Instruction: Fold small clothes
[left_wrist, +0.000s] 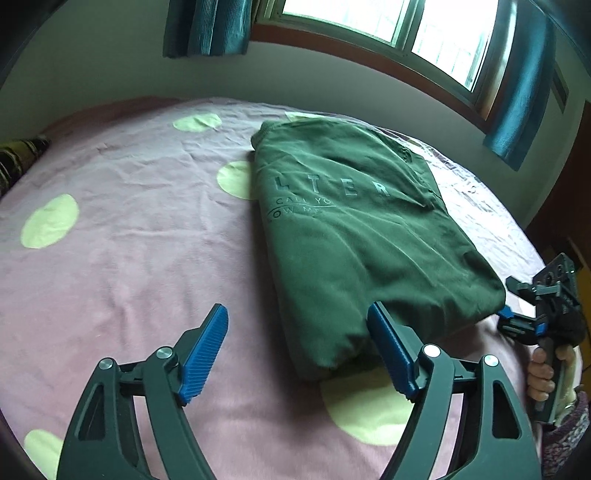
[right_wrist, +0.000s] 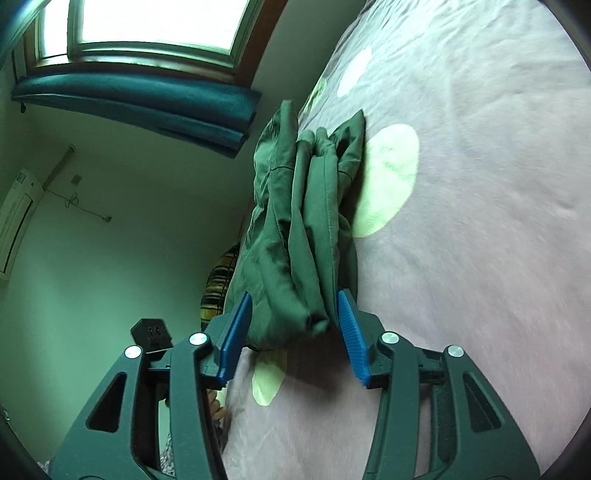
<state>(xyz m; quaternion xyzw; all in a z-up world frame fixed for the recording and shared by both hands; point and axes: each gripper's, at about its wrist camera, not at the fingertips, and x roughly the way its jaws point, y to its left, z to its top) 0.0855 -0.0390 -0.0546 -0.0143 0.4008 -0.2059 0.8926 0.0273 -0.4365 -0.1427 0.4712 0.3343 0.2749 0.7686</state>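
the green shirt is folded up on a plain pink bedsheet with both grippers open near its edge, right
Not quite: the bedsheet is not plain; it is pink with pale yellow-green dots, as the left wrist view shows. The rest holds: the green shirt lies folded, with the left gripper and right gripper open near its edge.

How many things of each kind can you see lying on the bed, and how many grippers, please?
Folded green garment: 1
Striped cushion at the bed's edge: 1
Grippers: 2, the left gripper and the right gripper
Total: 4
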